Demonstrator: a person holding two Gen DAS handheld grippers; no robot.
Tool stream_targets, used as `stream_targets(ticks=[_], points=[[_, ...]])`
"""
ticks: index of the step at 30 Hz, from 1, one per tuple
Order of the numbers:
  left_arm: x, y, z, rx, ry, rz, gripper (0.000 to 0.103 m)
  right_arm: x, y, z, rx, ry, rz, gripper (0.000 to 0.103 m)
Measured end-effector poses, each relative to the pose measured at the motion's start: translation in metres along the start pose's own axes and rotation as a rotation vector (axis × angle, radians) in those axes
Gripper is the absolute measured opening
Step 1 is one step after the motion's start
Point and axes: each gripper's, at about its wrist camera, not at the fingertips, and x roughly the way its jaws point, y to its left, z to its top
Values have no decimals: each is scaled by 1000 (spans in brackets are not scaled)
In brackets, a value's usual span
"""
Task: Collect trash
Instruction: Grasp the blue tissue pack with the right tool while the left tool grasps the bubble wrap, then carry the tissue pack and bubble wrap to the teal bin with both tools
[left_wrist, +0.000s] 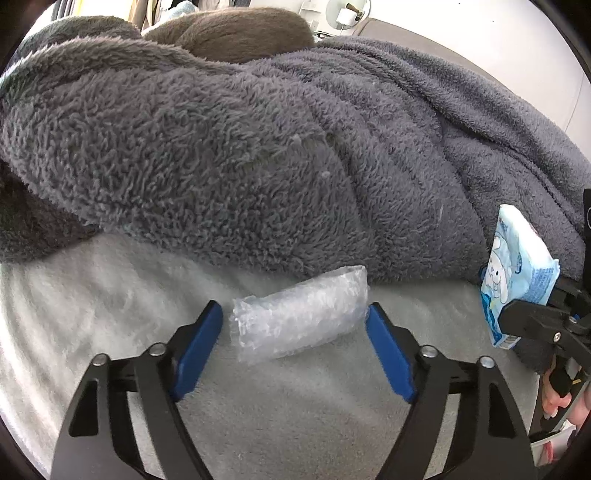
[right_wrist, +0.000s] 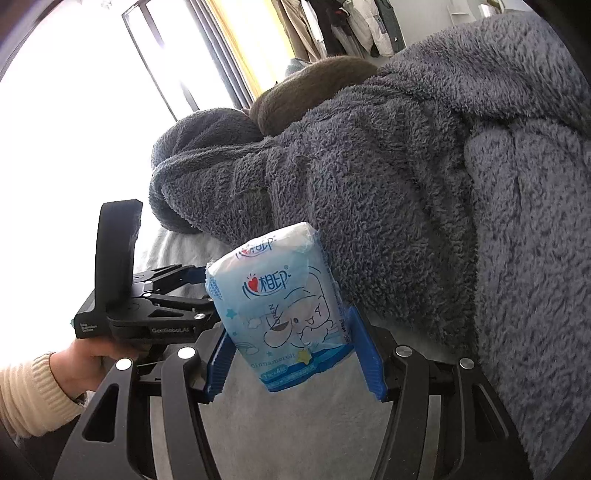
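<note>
We've got our left gripper (left_wrist: 295, 325) spread wide w/ a blue pad on each side of the clear plastic wrapper (left_wrist: 301, 312), so it straddles the piece w/o squeezing yet; right pad looks to be just touching the wrapper's end, left pad a hair off. We reckon it's set that way so one close pins the crinkly film across its length. The wrapper lies flat on the pale bed sheet (left_wrist: 92, 295), right at the foot of the grey fleece blanket (left_wrist: 240, 147), which is bunched up behind it w/ a brown pillow (left_wrist: 236, 33) peeking over the top.

Our right gripper (right_wrist: 290, 343) is closed on the blue tissue pack (right_wrist: 280, 314), pads pressing both sides, pack upright and off the bed. Left wrist view shows the same pack (left_wrist: 517, 273) held off to the side, prob. to keep it out of the way while we work the wrapper.

Containers: we see no bin or bag in either view, so can't say where the trash goes. The tissue pack looks full, flap shut afaict
</note>
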Motion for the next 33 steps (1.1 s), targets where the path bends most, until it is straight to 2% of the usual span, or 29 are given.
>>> stream_targets(ticks=[4, 13, 22, 33], points=[[-7, 8, -8, -2, -12, -23, 71, -1, 1, 0, 27, -7, 1, 60], [-44, 7, -23, 49, -52, -32, 69, -6, 15, 10, 103, -67, -16, 60], [-98, 8, -46, 25, -74, 7, 69, -10, 57, 9, 89, -80, -13, 60], [-150, 32, -84, -46, -99, 65, 69, -7, 111, -9, 51, -85, 27, 60]])
